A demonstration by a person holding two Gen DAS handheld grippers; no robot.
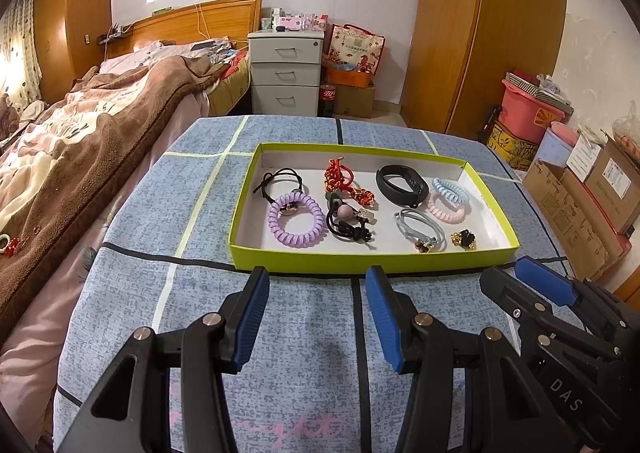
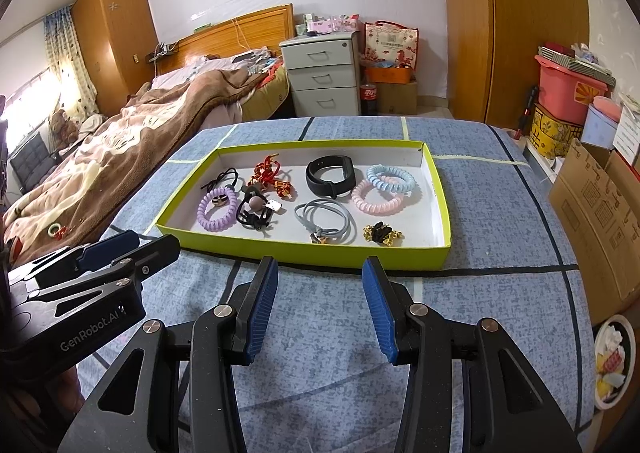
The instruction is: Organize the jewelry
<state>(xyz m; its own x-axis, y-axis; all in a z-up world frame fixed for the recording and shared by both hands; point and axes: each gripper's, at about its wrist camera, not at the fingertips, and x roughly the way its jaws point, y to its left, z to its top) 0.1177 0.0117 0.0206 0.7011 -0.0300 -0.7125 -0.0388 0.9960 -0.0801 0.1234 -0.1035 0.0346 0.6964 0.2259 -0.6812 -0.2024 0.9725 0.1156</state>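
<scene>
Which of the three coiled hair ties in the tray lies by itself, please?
The purple coil, at the left of the green tray. The pink coil and blue coil overlap at the right.

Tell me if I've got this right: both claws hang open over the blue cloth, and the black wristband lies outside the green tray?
Not quite. The black wristband lies inside the green tray, near its far wall, as the right wrist view shows. Both claws, left and right, are indeed open over the blue cloth.

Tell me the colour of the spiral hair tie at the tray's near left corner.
Lilac purple spiral hair tie, clearest in the left wrist view.
</scene>
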